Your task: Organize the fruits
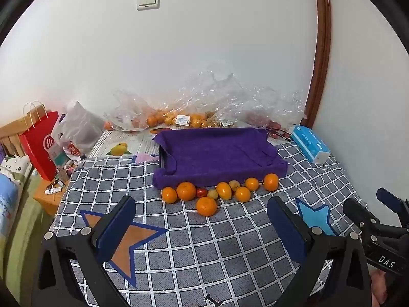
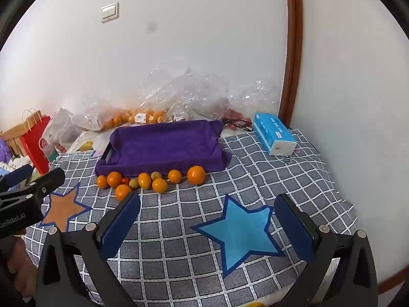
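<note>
A tray lined with a purple towel [image 1: 217, 153] [image 2: 163, 145] lies on the checked cloth. Along its near edge sits a row of fruit: several oranges [image 1: 206, 206] [image 2: 196, 174], two small yellow-green fruits [image 1: 212, 193] [image 2: 133, 183] and one small red fruit [image 1: 201, 192] [image 2: 125, 180]. My left gripper [image 1: 202, 220] is open and empty, just short of the fruit row. My right gripper [image 2: 207, 217] is open and empty above a blue star patch [image 2: 239, 232], right of the fruit. Each gripper shows at the edge of the other's view.
Clear plastic bags holding more oranges [image 1: 173, 119] [image 2: 138, 117] lie against the wall behind the tray. A blue tissue box [image 1: 309, 143] [image 2: 274, 134] sits at the back right. A red paper bag [image 1: 41, 143] stands at the left, beyond the cloth's edge.
</note>
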Tool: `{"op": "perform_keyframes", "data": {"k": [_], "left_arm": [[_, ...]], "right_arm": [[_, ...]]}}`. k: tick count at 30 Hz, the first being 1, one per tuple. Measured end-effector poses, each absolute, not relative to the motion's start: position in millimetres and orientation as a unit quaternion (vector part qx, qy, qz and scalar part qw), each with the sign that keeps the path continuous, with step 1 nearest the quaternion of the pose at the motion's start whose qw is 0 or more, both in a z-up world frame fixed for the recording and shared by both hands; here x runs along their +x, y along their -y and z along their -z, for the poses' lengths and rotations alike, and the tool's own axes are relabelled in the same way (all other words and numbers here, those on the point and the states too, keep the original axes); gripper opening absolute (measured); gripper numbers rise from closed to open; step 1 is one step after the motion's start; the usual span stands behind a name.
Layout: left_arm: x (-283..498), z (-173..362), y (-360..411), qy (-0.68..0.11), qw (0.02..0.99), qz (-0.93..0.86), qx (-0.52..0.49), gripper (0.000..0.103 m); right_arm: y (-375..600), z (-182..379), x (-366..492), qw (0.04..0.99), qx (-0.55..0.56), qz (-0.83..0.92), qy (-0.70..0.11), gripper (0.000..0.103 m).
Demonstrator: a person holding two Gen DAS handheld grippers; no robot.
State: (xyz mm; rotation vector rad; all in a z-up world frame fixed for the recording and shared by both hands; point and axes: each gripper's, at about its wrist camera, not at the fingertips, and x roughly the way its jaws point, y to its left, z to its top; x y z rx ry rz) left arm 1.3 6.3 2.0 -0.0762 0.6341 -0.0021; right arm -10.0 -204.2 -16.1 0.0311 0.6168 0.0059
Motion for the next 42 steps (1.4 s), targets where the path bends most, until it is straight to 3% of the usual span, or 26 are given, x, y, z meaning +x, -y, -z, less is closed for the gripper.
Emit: {"op": "perform_keyframes", "data": {"k": [42], "left_arm": [[-9,-15,-5,-0.302,0.953,-0.006,-0.032,0.103]], "right_arm": [[196,8,-18,0.953,0.011,-0.013,-0.301,0.103]]}}
